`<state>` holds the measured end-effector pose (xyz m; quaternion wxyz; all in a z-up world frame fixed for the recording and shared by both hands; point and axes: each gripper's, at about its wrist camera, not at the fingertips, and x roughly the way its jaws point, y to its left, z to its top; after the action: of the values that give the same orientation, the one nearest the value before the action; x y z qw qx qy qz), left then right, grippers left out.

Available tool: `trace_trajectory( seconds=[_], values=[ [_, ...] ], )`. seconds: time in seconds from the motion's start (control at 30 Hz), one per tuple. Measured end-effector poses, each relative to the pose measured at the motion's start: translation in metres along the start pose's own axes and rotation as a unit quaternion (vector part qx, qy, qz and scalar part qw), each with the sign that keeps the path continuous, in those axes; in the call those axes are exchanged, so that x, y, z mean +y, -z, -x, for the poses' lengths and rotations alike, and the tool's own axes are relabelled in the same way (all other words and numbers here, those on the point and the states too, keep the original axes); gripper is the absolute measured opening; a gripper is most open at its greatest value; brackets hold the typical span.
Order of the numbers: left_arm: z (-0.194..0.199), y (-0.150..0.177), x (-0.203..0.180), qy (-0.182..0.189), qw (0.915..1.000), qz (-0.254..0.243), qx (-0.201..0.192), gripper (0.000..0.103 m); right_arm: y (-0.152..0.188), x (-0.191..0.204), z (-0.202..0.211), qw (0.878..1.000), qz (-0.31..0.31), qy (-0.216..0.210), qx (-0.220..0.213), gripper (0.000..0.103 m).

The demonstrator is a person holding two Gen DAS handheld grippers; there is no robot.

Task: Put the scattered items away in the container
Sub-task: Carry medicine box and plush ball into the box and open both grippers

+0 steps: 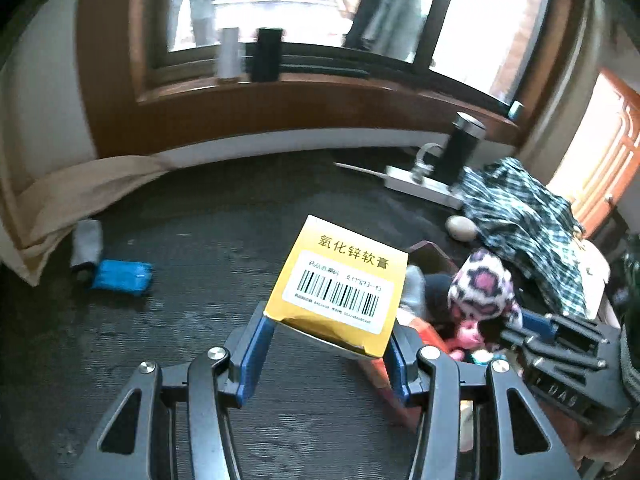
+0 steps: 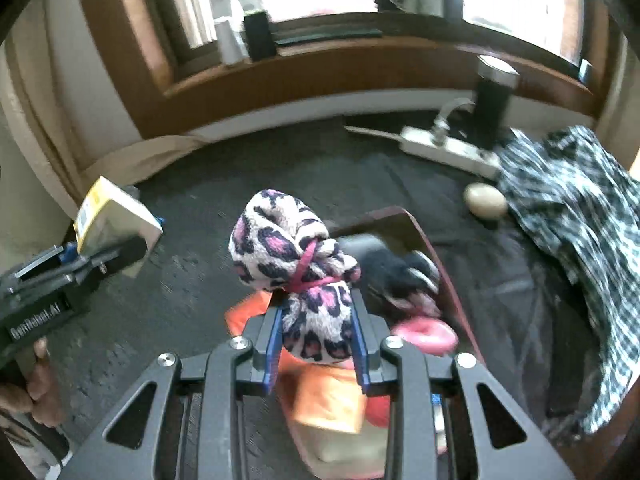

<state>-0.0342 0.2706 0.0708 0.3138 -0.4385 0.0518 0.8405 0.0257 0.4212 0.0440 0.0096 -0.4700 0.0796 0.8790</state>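
Note:
My left gripper (image 1: 326, 350) is shut on a yellow box with a barcode label (image 1: 340, 284) and holds it above the dark table, left of the container. It also shows at the left of the right wrist view (image 2: 110, 214). My right gripper (image 2: 316, 350) is shut on a pink leopard-print sock bundle (image 2: 288, 248) tied with a pink band, held over the orange-and-maroon container (image 2: 424, 236). The bundle also shows in the left wrist view (image 1: 480, 286). The container holds a dark sock (image 2: 392, 272), a pink item (image 2: 426, 334) and other things.
A blue packet (image 1: 122, 276) and a grey roll (image 1: 86, 248) lie at the left of the table. A beige egg-shaped object (image 2: 486, 200), a white power strip (image 2: 448, 148), a black tumbler (image 2: 492, 96) and a plaid cloth (image 2: 576, 224) are at the right.

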Motion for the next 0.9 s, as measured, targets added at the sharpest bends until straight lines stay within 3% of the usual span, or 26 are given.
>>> trace_trajectory(
  seconds=[0.37, 0.77, 0.9],
  values=[
    [-0.031, 0.005, -0.09, 0.036, 0.9979, -0.049, 0.024, 0.053, 0.041, -0.052, 0.015, 0.999, -0.011, 0.025, 0.036, 0.032],
    [-0.059, 0.014, -0.114, 0.036, 0.9962, -0.059, 0.054, 0.053, 0.062, -0.069, 0.013, 0.998, -0.009, 0.018, 0.06, 0.032],
    [-0.066, 0.017, -0.118, 0.039, 0.9954, -0.061, 0.062, 0.057, 0.063, -0.069, 0.007, 0.997, -0.009, 0.009, 0.07, 0.034]
  ],
)
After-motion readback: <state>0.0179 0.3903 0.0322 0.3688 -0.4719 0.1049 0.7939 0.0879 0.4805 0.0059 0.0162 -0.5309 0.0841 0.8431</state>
